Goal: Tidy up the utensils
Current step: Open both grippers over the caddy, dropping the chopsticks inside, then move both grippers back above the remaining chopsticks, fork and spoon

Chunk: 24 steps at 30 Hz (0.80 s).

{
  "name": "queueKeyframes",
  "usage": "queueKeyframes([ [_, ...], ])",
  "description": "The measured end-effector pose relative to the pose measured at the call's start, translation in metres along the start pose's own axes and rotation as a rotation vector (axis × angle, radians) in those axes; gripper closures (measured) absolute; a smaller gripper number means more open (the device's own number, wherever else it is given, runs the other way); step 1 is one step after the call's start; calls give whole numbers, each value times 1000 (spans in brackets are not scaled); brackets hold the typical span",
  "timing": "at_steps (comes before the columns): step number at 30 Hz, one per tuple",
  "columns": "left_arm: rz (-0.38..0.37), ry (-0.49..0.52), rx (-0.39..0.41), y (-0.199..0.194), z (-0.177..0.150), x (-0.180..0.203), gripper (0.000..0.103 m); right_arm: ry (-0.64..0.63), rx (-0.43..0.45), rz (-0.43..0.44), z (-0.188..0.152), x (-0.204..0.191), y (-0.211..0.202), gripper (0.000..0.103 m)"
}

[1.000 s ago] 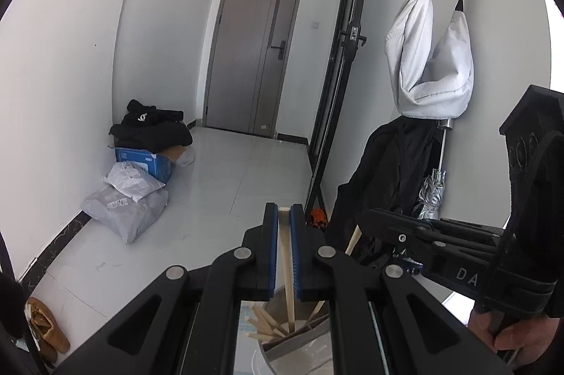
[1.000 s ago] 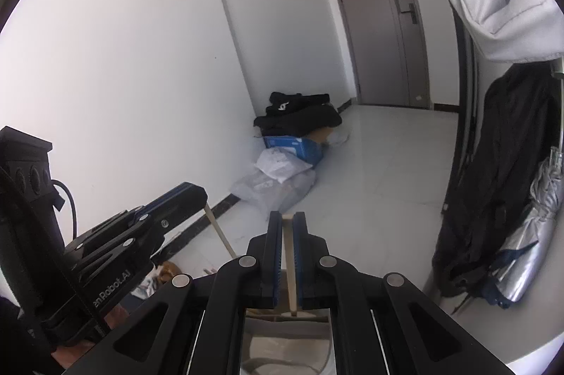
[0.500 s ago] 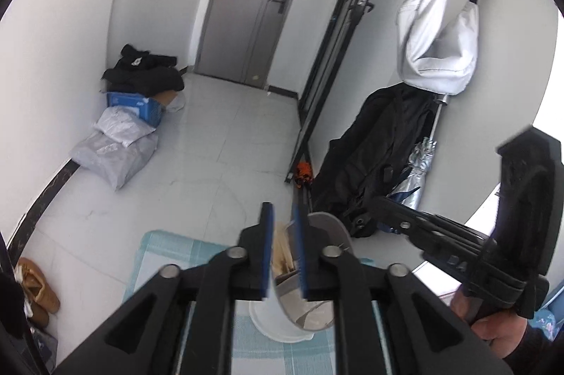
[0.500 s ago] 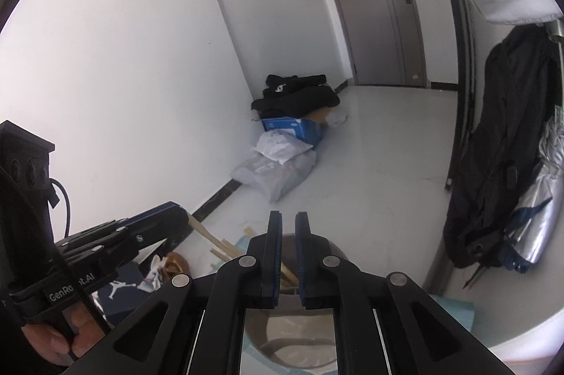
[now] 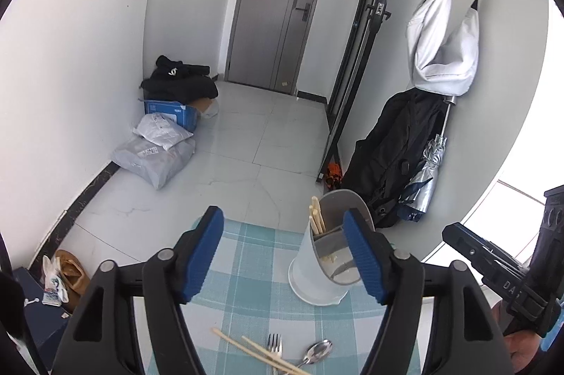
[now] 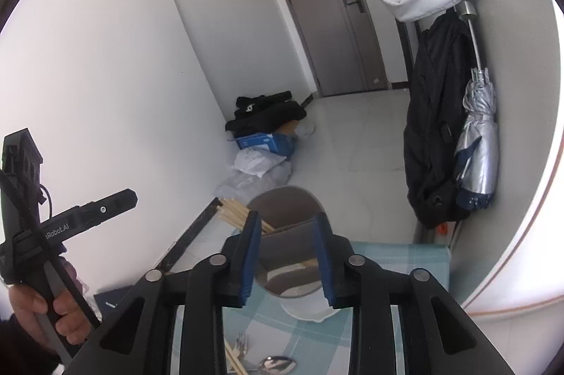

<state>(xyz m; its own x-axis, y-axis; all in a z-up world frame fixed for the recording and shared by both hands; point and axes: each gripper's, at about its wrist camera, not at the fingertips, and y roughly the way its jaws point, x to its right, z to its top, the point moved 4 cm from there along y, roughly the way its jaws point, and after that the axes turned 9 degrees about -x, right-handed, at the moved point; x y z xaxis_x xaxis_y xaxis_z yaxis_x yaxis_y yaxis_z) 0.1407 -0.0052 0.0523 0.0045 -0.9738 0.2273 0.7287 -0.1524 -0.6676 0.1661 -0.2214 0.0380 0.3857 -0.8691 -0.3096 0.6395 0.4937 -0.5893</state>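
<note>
A white and grey utensil holder (image 5: 310,276) stands on the checked cloth, with several wooden chopsticks (image 5: 314,216) leaning in it. My left gripper (image 5: 283,220) is drawn back from it, its jaws opening with nothing between them. Nearer on the cloth lie two loose chopsticks (image 5: 253,354), a fork (image 5: 274,345) and a spoon (image 5: 317,352). In the right wrist view my right gripper (image 6: 286,221) hovers just before the holder (image 6: 306,308), jaws opening and empty, with the standing chopsticks (image 6: 234,211) at its left. The fork (image 6: 241,343) and spoon (image 6: 275,364) lie below.
A blue and white checked cloth (image 5: 246,269) covers the table, whose far edge lies just behind the holder. Beyond are a tiled floor, grey parcels (image 5: 155,156), a blue box (image 5: 169,109), a black bag (image 5: 394,156) and a folded umbrella (image 5: 428,170) by the right wall.
Both grippers held a chopstick over the holder a second ago. Both have since let go, opened and pulled back, and the cloth and loose utensils have come into view.
</note>
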Motion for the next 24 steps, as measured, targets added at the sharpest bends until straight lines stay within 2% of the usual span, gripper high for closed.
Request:
queueKeyframes([
  [3,-5,-1,8,-13,-11,0,26,-19,33,-3,-14,-14,-17,53],
  [4,-5,-1,11,-17,-16,1,23,-19,39,-5,-19,-16,-23,53],
  [7,5,9,23,-29,-26,2,21,-5,54,3,-32,-24,-35,48],
  [9,2,14,25,-35,-33,2,19,-5,67,-5,-42,-30,-43,41],
  [12,6,9,40,-43,-42,1,12,-17,70,-10,-57,-39,-52,38],
  [16,11,0,66,-50,-52,-2,8,-34,66,-19,-75,-48,-60,38],
  [24,11,-3,83,-46,-82,-7,5,-61,61,-64,-104,-54,-60,25],
])
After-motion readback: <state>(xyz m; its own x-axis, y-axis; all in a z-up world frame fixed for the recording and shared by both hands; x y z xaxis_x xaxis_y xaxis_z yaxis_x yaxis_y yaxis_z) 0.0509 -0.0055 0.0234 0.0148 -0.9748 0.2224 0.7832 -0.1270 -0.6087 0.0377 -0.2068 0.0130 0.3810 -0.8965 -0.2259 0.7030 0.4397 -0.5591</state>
